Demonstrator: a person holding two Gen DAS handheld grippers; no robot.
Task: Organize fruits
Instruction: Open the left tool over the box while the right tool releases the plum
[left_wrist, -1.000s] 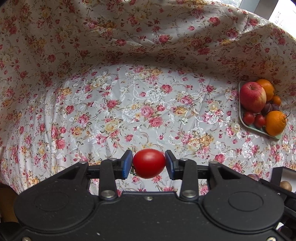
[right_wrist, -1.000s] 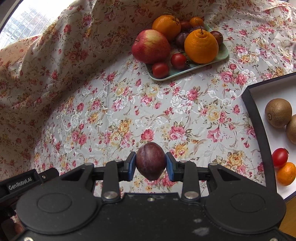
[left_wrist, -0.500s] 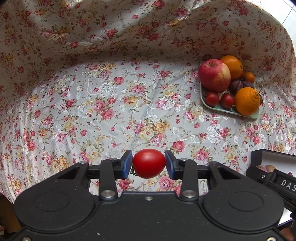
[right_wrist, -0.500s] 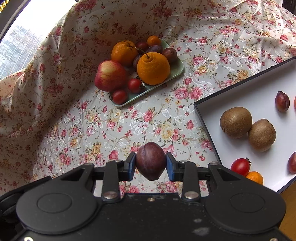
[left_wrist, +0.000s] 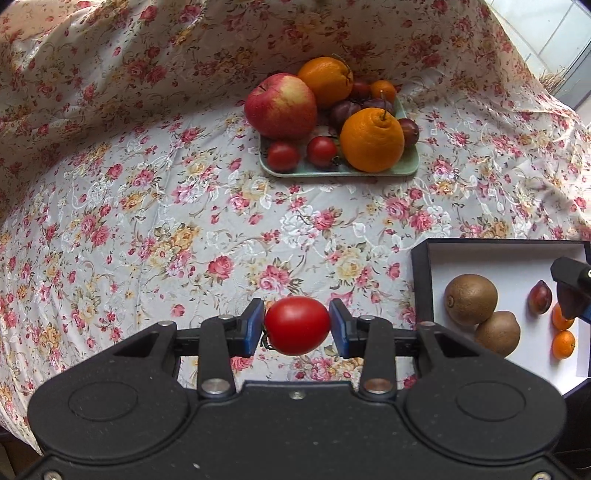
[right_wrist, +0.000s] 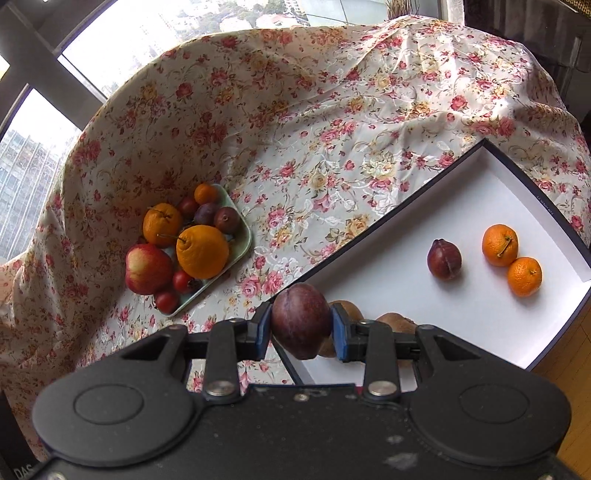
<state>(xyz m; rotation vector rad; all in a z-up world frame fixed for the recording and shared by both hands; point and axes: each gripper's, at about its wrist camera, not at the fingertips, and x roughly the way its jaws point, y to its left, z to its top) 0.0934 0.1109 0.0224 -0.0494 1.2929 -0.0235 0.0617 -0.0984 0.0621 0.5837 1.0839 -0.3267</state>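
Left gripper (left_wrist: 297, 326) — jaws clamped on a tomato (left_wrist: 296, 325). Right gripper (right_wrist: 301, 326) — jaws clamped on a plum (right_wrist: 301, 325), above the box (right_wrist: 480, 206) edge.

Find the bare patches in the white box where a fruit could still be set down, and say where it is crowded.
Right wrist view: the white box is bare along its far corner, beyond the plum and the two mandarins. Another bare strip lies between that plum and the kiwis. The green tray is crowded.
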